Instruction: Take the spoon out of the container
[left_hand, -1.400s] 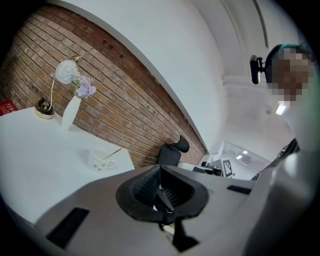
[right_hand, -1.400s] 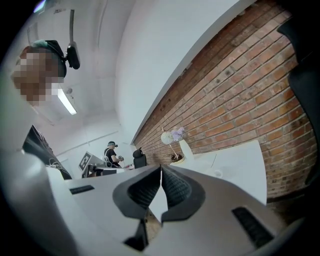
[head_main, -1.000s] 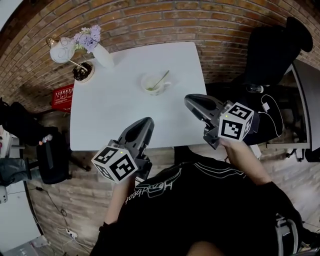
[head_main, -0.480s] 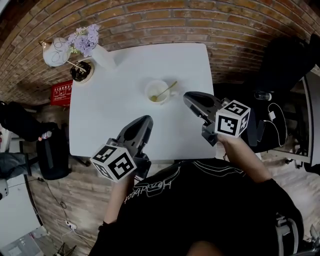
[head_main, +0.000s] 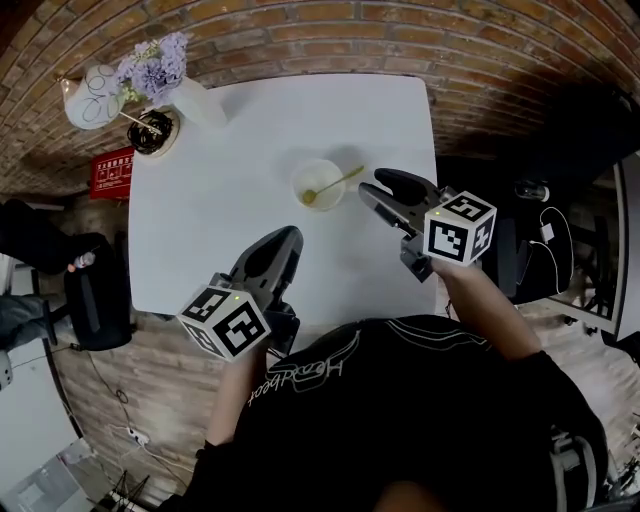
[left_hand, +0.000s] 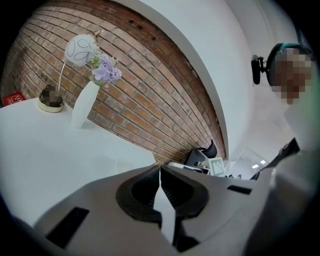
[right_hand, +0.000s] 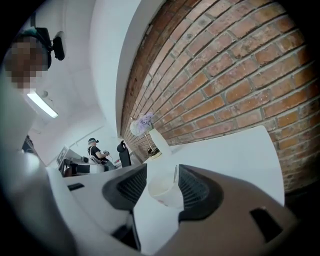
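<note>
Spoon (head_main: 337, 183) rests in the container (head_main: 312, 176); beside it the right gripper (head_main: 370, 187), fingers just opened and empty; left gripper (head_main: 288, 238) fingers together. Red sign (head_main: 110, 172) writing unreadable.

White table (head_main: 250, 130) against brick wall (head_main: 300, 30); vase (head_main: 203, 103) w/ flowers at far-left corner; brick-pattern floor (head_main: 130, 400).

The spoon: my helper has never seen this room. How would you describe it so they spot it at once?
Start at the white table by the brick wall. Near its middle stands a small white cup, and the spoon leans in it, handle poking over the rim. It is the only thin, gold-toned thing there; the vase stands at a far corner.
</note>
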